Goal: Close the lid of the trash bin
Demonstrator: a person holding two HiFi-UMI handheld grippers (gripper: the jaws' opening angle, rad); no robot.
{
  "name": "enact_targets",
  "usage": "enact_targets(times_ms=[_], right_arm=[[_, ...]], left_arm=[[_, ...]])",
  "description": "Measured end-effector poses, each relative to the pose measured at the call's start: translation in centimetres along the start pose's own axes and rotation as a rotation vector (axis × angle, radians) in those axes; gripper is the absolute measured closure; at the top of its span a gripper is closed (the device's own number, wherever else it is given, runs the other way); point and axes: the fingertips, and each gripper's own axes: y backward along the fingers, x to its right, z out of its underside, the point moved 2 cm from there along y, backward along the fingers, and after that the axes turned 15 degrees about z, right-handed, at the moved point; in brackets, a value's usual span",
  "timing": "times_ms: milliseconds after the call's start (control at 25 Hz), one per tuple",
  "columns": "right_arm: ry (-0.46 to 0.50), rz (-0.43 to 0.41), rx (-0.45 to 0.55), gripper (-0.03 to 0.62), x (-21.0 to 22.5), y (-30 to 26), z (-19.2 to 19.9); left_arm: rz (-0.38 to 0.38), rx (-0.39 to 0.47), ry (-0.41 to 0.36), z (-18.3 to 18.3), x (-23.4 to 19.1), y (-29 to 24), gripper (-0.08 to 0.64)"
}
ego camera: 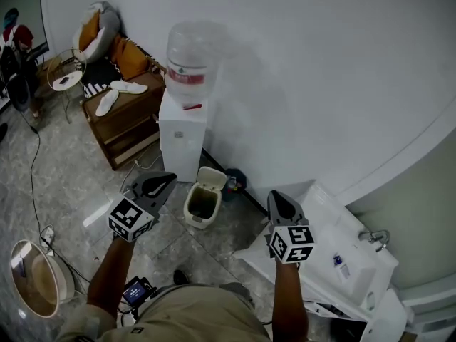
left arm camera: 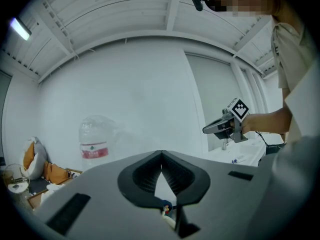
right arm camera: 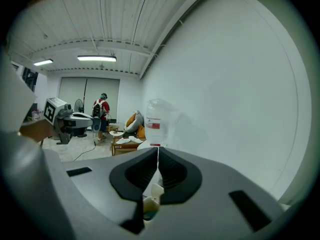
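A small cream trash bin (ego camera: 201, 206) stands on the floor beside the water dispenser, its lid (ego camera: 212, 178) tipped up and open. My left gripper (ego camera: 168, 181) hovers just left of the bin, jaws shut with nothing in them. My right gripper (ego camera: 275, 197) hangs to the bin's right, farther off, also shut and empty. In the left gripper view the left gripper (left arm camera: 161, 157) has its tips meeting, and the right gripper (left arm camera: 223, 126) shows at the right. In the right gripper view the right gripper (right arm camera: 158, 152) is shut, and the bin's lid (right arm camera: 156, 191) peeks below the tips.
A white water dispenser (ego camera: 181, 135) with a big bottle (ego camera: 189, 61) stands against the wall behind the bin. A dark blue object (ego camera: 234, 180) lies by the wall. A white sink counter (ego camera: 335, 251) is at right. A wooden bench (ego camera: 125, 120), cables and a person (ego camera: 16, 45) are at left.
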Motion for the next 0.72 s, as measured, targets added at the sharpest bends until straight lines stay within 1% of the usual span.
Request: enact_targets(times_ms=[160,440,600,720], right_arm=[[0.003,-0.001,-0.007,0.567,-1.1,-1.6,-0.2],[0.008,-0.046,-0.032,0.566,-2.7,-5.7,0.3],[0.005,-0.084,-0.043,0.566,-3.2,-9.1,0.6],[-0.003,-0.125,-0.042,0.566,-3.6,-12.0,0.6]], left_arm=[[-0.001,-0.002,0.007,1.0,-1.8,0.6,0.545],[-0.029,-0.019,0.033,2.6,-4.4,1.3,0.545],[-0.062,-0.043,0.043,3.4,-5.9,1.7,0.545],[-0.107,-0.064,0.044,4.0,-7.6,2.1,0.545]])
